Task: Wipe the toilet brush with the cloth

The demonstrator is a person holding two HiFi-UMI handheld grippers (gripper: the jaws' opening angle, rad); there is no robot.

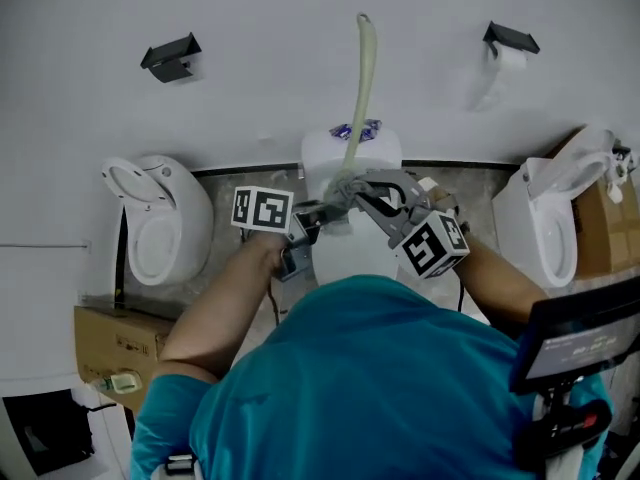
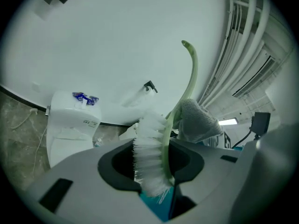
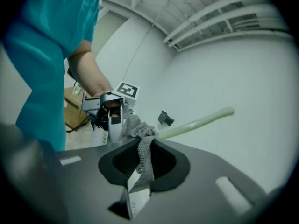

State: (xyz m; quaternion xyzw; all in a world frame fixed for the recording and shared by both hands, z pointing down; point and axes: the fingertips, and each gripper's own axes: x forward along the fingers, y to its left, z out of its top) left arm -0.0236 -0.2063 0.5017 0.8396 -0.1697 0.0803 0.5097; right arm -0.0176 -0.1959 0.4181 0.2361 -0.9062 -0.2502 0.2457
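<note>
My left gripper (image 2: 152,161) squeezes the toilet brush (image 2: 189,73) by its bristly head and my right gripper (image 3: 142,164) pinches the cloth (image 3: 139,135), so a hard rub could pull the brush loose.

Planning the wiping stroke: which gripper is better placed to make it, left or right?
Right. The right gripper grips the cloth, which lies against the handle; the left gripper is clamped on the toilet brush head, steadying it.

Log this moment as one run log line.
left gripper: shut on toilet brush | right gripper: shut on cloth | cloth against its handle
</note>
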